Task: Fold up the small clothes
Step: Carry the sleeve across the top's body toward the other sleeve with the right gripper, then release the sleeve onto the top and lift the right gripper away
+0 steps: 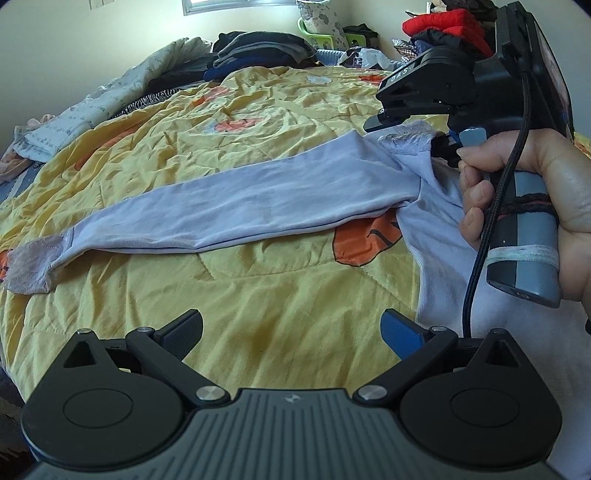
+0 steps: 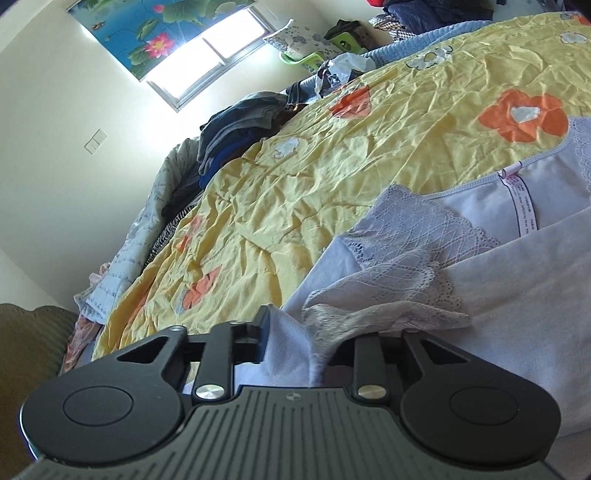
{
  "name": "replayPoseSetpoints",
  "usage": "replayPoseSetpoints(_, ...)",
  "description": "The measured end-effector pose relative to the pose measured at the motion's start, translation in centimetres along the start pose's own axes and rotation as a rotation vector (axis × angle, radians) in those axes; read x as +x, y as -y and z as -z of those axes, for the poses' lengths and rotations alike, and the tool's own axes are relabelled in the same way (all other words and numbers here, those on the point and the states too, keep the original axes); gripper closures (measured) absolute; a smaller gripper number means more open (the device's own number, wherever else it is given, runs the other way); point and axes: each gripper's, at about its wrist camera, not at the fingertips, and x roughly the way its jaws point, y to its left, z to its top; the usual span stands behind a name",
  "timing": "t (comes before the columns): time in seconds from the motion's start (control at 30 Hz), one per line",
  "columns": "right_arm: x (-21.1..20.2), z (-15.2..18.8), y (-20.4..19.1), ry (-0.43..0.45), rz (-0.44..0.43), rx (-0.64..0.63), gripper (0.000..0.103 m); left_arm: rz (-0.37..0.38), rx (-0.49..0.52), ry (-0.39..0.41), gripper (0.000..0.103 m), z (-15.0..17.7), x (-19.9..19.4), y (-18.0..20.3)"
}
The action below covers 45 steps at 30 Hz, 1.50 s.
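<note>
A pale lilac long-sleeved top [image 1: 258, 199] with lace cuffs lies on the yellow flowered quilt [image 1: 229, 295]. One sleeve stretches left across the bed to its lace cuff [image 1: 29, 269]. My left gripper [image 1: 291, 332] is open and empty, low over the quilt in front of the sleeve. My right gripper [image 1: 413, 129] is at the right, shut on the top's lace shoulder. In the right wrist view the lace and lilac cloth [image 2: 388, 295] are bunched between that gripper's fingers [image 2: 314, 343]. The top's neckline and label [image 2: 517, 199] lie just beyond.
Piles of dark folded clothes [image 1: 258, 48] and a pale printed blanket [image 1: 110, 99] lie along the far and left edges of the bed. Red clothes [image 1: 443, 26] are stacked at the back right. A green basket [image 1: 325, 29] stands by the wall under a window [image 2: 207, 62].
</note>
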Motion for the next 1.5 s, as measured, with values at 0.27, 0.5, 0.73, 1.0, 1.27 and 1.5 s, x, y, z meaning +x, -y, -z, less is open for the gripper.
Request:
replayPoseSetpoints(0.27,-0.8,-0.5,-4.3,0.028,0.043,-0.294,0.049,0.0,0.003,-0.009,0.0,0.2,0.2,0.1)
replayPoseSetpoints(0.5,-0.7,-0.1,-6.5,-0.03,-0.053,-0.382,0.041,0.0,0.003,-0.01,0.0,0.1,0.2,0.0)
replayPoseSetpoints(0.73,-0.2,0.1,-6.8,-0.066,-0.072,-0.376,0.041,-0.001,-0.006,-0.017,0.0,0.1,0.5,-0.3)
replayPoseSetpoints(1.0,-0.4,0.1,-7.0,-0.086,-0.163,-0.337,0.04,-0.003,-0.011,-0.021,0.0,0.0,0.6,-0.4)
replayPoseSetpoints(1.27,-1.4,0.6,-8.7,-0.075,-0.212,-0.379,0.039,-0.004,-0.012,-0.02,0.0,0.1,0.6,-0.5)
replayPoseSetpoints(1.5,-3.5,2.0,-7.7,-0.094,-0.12,-0.406,0.035,-0.033,-0.036,-0.005,0.0,-0.1,0.6,-2.1)
